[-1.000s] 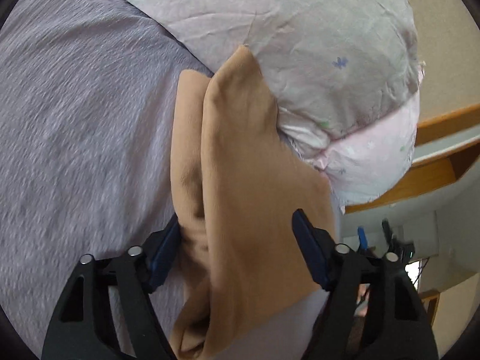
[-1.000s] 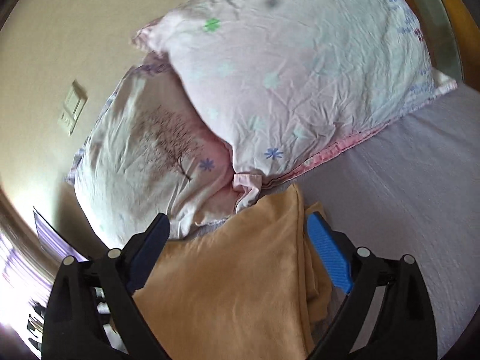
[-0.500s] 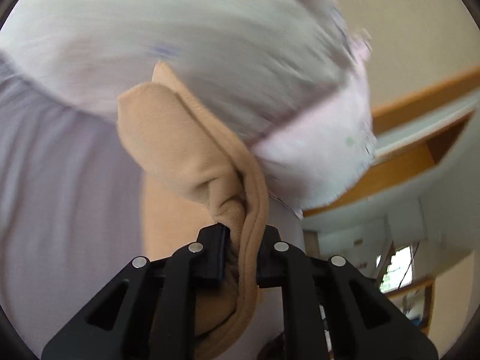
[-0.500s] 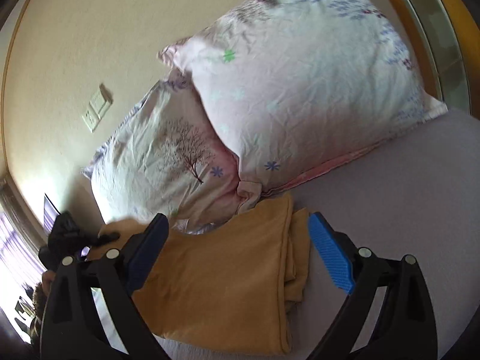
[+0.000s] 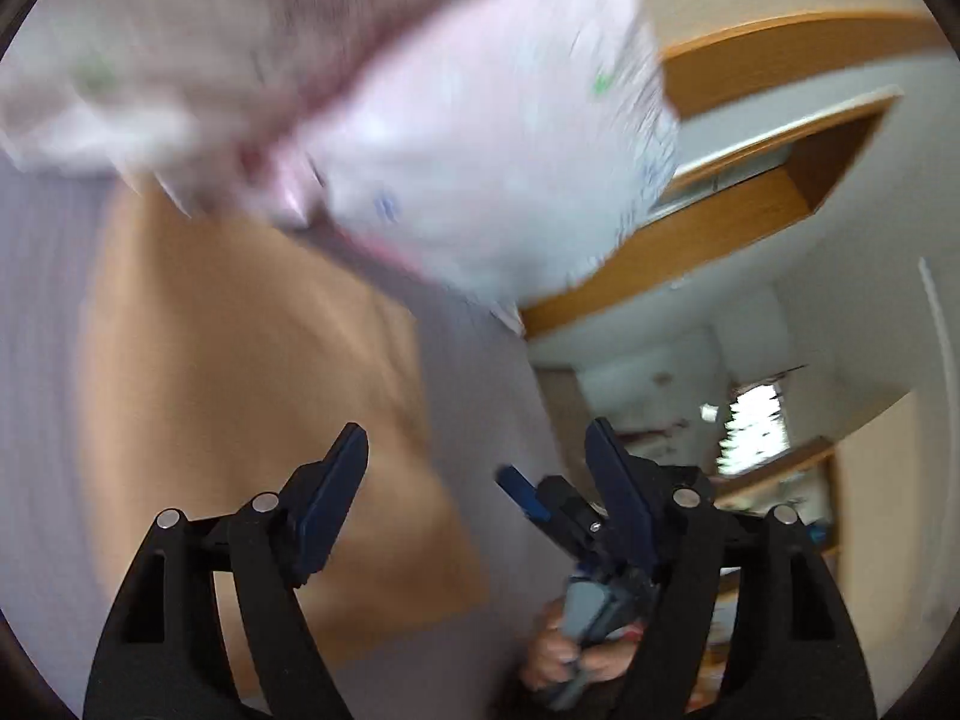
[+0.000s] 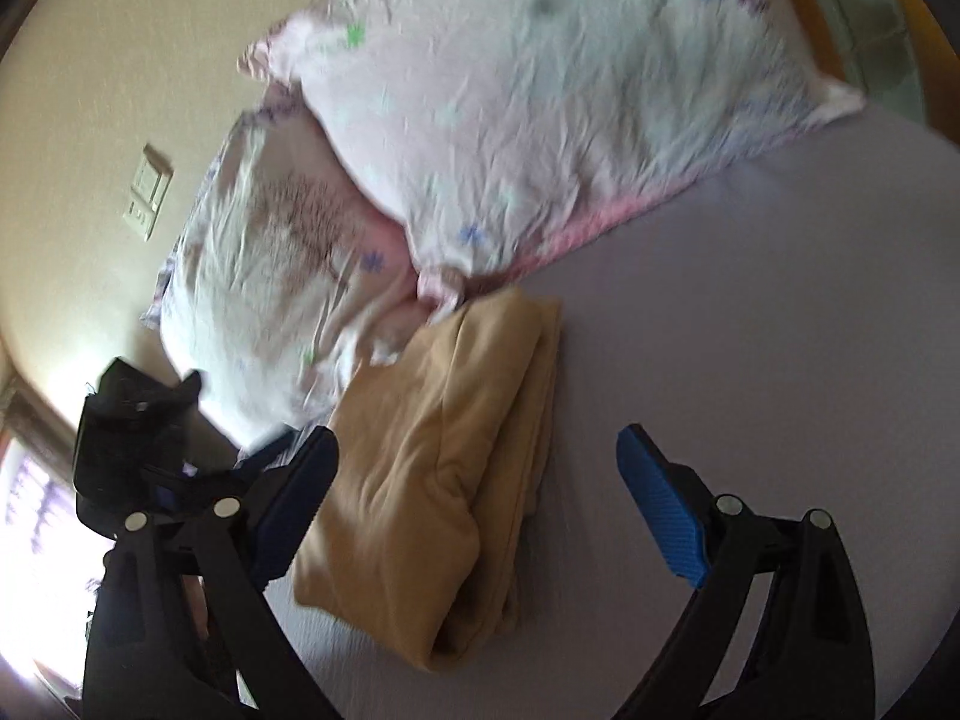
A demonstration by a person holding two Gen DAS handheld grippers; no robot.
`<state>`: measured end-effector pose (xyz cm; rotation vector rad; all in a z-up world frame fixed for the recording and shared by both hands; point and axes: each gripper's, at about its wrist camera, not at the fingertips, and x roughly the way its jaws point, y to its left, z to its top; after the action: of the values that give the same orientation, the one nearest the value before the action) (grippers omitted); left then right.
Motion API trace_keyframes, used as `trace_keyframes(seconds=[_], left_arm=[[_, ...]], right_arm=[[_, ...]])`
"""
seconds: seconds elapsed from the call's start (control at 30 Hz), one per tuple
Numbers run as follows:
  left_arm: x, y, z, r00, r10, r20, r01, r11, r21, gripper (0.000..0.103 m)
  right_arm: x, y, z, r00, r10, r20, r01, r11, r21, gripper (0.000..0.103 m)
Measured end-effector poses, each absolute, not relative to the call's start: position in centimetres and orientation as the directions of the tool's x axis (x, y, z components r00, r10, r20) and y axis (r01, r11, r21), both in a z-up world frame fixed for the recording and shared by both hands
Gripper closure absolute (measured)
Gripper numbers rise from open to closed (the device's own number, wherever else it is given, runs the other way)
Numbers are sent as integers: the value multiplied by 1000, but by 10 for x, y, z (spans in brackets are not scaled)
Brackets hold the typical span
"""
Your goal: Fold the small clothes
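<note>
A tan garment lies folded in several layers on the grey-lilac bed sheet, its far end against the pillows. In the blurred left wrist view it lies flat ahead and to the left. My left gripper is open and empty, just off the garment's near right edge. My right gripper is open and empty, with the garment between its jaws and below them. The right gripper also shows in the left wrist view, held in a hand.
Two floral pillows lie at the head of the bed against a beige wall with a switch plate. A wooden headboard and the room beyond show in the left wrist view.
My left gripper closed on the garment's edge, carried it over, then opened and let go. The garment now lies folded shorter. My right gripper stayed open and drew back a little.
</note>
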<state>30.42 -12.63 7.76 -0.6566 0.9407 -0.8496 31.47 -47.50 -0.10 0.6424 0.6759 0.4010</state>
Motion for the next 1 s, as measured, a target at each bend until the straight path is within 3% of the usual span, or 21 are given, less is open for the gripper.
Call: trace_keyframes(seconds=[0.1,0.2,0.37,0.4,0.5,0.53,0.6,0.67,0.83,0.93,1.0], left_arm=[[301,-102,76,402,-755,-518,297,642,-707,28],[310,-85,44,370,-702,-609,192,699,-689,28],[332,-94,-2,264,-732,-629,101,669,-736,28],[336,-98,-7,248,-742,-623,96,659,-746,28],[339,-109,-17,245,-775,-582,103,618,-779,33],[339,-112,-17,248,-775,-582,110,619,-778,40],[336,-108,-20,252,-798,-548,99,584,-806,60],[334,-96,-13,258,-830,-495,117,535,-837,64],[308,-46,24,379,-791,-480,204,578,-790,63],[300,-20,27,438,-677,-592,169,709,-685,60],[296,-8,24,453,-623,-637,136,755,-642,59]], right_arm=[[333,-463,-13,658,554,-510,-113,742,661,11],[357,-448,-28,571,614,-546,-90,707,701,11],[373,-440,-43,522,678,-517,-76,641,764,15],[374,-439,-45,505,701,-504,-83,621,780,19],[374,-436,-49,493,717,-493,-93,607,790,48],[374,-436,-50,491,728,-478,-98,591,800,60],[371,-435,-47,503,752,-426,-112,545,831,66],[367,-426,-33,510,768,-387,-173,533,828,68],[367,-373,-10,467,803,-371,-309,541,782,69],[378,-343,-22,431,742,-514,-261,648,716,62],[378,-347,-23,465,685,-560,-203,699,686,49]])
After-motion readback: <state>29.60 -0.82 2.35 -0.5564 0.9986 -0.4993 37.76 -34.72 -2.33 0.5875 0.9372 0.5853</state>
